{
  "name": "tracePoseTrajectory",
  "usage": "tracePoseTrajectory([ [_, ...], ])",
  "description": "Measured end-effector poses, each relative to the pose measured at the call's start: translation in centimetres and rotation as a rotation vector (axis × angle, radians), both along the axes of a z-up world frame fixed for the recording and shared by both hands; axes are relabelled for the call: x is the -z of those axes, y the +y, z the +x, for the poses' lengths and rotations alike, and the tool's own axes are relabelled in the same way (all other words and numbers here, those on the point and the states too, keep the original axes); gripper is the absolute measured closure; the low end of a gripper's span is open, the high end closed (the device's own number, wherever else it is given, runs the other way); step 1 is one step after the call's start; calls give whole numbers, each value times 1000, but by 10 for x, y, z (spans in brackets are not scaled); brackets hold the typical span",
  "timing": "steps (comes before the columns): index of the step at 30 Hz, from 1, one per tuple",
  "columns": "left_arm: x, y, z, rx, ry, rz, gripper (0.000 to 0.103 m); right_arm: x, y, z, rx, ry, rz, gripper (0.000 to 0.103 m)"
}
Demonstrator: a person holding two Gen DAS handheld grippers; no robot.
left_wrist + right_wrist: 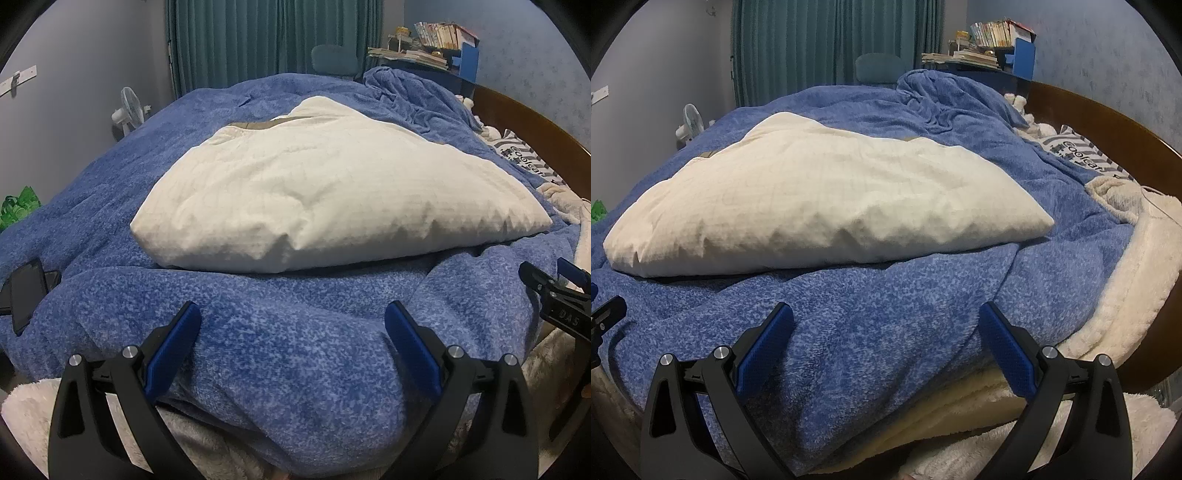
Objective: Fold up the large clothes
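The cream garment point(325, 184), a thick quilted piece with a faint grid pattern, lies folded into a rough wedge on the blue fleece blanket point(280, 332) that covers the bed. A tan lining shows at its far edge. The left gripper point(293, 328) hovers over the near blanket edge, its blue-padded jaws spread wide and holding nothing. The right gripper point(886, 328) does the same just to its right, jaws wide apart and empty. A dark phone point(27, 295) rests on the blanket at the left. Behind the bed a blue shelf point(1021, 55) holds a row of books point(993, 33) and stacked papers. A white fan point(127, 110) stands by the teal curtains point(273, 37).
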State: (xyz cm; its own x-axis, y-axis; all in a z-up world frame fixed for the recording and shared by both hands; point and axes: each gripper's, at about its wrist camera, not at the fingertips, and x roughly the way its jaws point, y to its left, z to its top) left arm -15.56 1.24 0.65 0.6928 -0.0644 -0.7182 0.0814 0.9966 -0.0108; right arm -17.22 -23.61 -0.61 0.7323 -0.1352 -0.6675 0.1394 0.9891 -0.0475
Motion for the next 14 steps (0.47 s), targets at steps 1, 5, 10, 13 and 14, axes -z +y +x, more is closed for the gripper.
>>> tracePoseTrajectory([
  [1,-1,0,0,1,2,-3,7,1,-1,-1,4,4,9,7],
  [5,0,0,2,2,-2,16,7,4,-6,-2,9,22,36,7],
  [10,1,-9,8,7,26,50,7,1,-7,-3,10,23,38,7],
  [13,-13,-5,8,21,0,0,7,-20,-4,-7,-39,-38,57,7],
  [14,-22,0,10,23,-5,-25,7,-32,-4,-8,-71,-80,50,7],
])
